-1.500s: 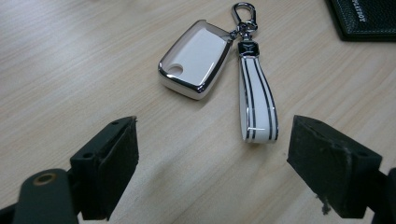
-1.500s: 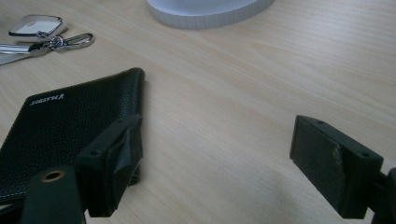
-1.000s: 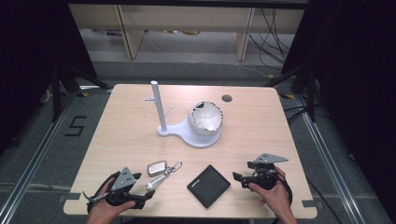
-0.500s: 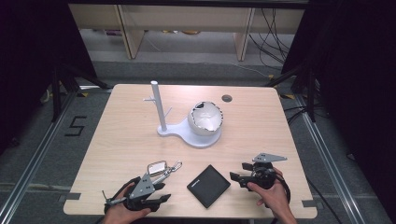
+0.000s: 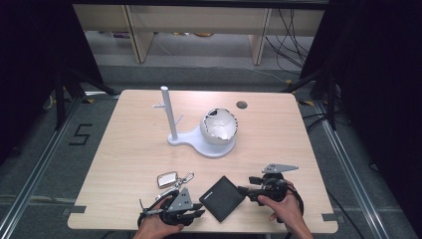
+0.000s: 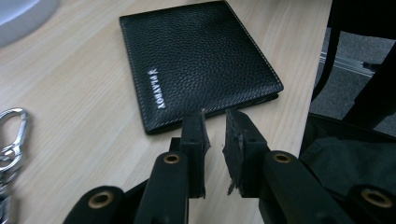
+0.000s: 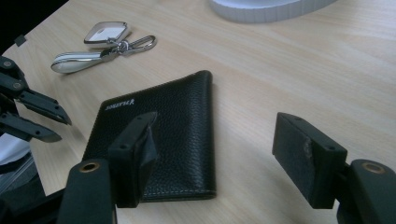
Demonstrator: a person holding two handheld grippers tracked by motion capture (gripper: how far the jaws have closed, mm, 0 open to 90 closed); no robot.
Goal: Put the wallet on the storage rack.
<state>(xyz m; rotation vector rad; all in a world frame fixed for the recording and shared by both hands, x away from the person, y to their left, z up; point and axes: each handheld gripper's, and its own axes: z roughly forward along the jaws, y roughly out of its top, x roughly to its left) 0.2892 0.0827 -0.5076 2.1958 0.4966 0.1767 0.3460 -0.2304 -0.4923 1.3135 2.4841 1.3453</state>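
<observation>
black wallet flat, between left tool, right tool

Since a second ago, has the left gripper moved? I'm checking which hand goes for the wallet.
Yes. The left gripper has slid right along the table's near edge, from left of the keys toward the black wallet; its jaws have just been closing, empty.

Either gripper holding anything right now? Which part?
Nothing held. The left gripper has just been closing, nearly shut on air short of the wallet's edge. The right gripper, also closing slightly, is open over the wallet's corner, fingers not pressing it.
</observation>
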